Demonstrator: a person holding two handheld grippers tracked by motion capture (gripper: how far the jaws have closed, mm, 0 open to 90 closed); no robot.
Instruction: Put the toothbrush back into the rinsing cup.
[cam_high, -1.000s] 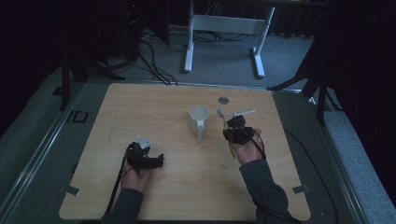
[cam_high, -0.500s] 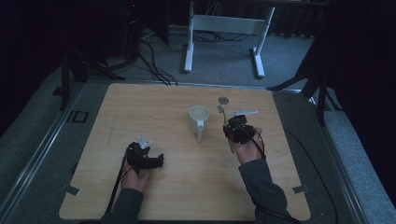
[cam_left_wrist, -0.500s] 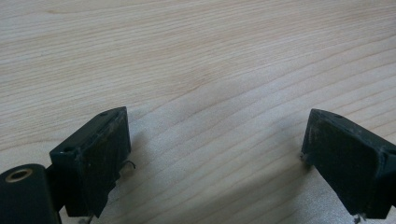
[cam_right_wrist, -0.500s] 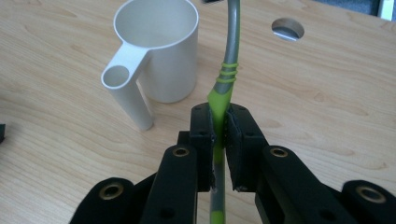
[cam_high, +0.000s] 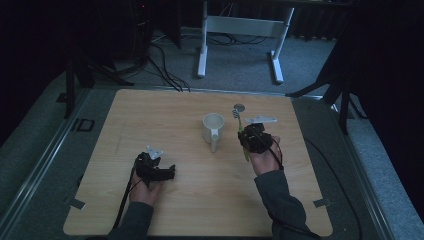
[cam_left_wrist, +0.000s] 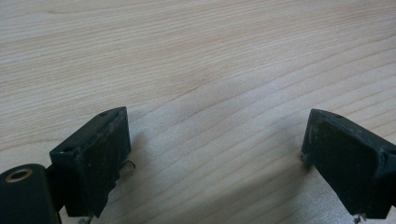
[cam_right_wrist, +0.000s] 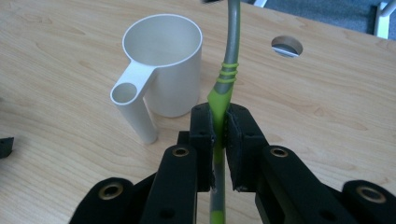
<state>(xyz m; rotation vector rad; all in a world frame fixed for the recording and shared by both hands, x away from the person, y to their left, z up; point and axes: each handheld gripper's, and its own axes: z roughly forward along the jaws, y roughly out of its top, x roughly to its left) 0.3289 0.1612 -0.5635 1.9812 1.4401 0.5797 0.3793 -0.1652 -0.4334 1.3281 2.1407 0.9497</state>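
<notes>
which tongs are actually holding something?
The right tongs, shut on the green-and-grey toothbrush beside the white cup. The left tongs are open over bare table.

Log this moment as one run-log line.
right gripper: shut on toothbrush | left gripper: open | white cup: upright on table

The green-and-grey plastic toothbrush (cam_right_wrist: 227, 74) runs off the top edge of the right gripper view, its head cut away; from above it is too small to make out.
</notes>
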